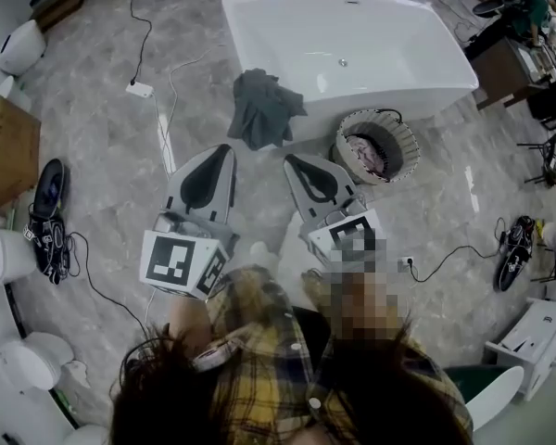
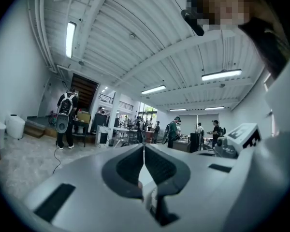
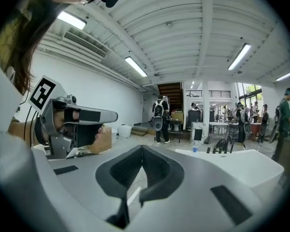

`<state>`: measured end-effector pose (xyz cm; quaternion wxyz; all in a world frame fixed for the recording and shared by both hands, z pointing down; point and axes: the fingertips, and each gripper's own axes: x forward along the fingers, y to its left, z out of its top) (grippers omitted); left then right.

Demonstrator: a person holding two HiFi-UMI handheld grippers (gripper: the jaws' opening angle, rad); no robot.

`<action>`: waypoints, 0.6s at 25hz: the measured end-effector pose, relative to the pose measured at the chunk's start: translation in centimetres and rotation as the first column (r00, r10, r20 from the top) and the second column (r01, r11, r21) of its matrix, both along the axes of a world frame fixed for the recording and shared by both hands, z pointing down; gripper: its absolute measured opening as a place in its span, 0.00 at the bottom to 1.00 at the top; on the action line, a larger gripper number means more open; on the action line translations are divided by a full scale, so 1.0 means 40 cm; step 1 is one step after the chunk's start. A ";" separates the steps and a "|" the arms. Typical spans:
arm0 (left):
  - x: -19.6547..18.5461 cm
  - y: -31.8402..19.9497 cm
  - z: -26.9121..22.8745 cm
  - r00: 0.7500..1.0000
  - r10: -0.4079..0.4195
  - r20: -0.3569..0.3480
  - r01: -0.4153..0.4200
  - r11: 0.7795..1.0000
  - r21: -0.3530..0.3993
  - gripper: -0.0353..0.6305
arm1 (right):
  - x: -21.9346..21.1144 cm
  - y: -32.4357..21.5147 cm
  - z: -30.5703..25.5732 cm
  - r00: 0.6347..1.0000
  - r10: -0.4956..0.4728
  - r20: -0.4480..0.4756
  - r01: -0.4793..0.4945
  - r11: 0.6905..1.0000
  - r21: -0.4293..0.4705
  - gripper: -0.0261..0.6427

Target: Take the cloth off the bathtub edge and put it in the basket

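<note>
Head view: the grey cloth (image 1: 264, 108) hangs over the near edge of the white bathtub (image 1: 352, 12), towards its left end, with most of it draped down the outer wall. The round basket (image 1: 410, 139) stands on the floor against that same wall, just to the right of the cloth (something dark and reddish already lies inside). The left gripper (image 1: 224, 149) and the right gripper (image 1: 292, 159) are held side by side in front of the person, short of the tub, both pointing towards it and neither touching the cloth.

Left gripper view: the jaws meet along one thin line and nothing sits between them. Only the hall and the ceiling show beyond.

Right gripper view: these jaws are pressed together too and are empty. The tub's rim shows ahead to the right, with a small blue cup (image 3: 195, 149) on its far end.

The step in hand looks like the approach. To do it well, the nearer gripper should spread its jaws before it arrives, bite the bunched fold on top of the rim rather than the hanging tail, lift until the cloth clears the edge, then carry it right and let go over the basket's mouth
</note>
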<state>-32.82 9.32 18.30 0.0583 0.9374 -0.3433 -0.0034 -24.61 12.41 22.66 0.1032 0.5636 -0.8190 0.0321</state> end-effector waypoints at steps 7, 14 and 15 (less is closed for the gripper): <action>0.007 -0.061 0.010 1.000 -0.018 0.002 0.018 1.000 0.010 0.08 | 0.031 -0.072 0.016 1.000 0.000 0.003 0.000 1.000 -0.009 0.06; 0.049 -0.203 0.024 0.997 -0.071 0.015 0.071 0.997 0.014 0.08 | 0.092 -0.236 0.049 0.999 -0.052 0.003 0.052 0.998 -0.031 0.06; 0.063 -0.231 0.025 0.997 -0.076 0.019 0.076 0.997 0.013 0.08 | 0.104 -0.265 0.050 0.998 -0.061 0.002 0.061 0.998 -0.034 0.06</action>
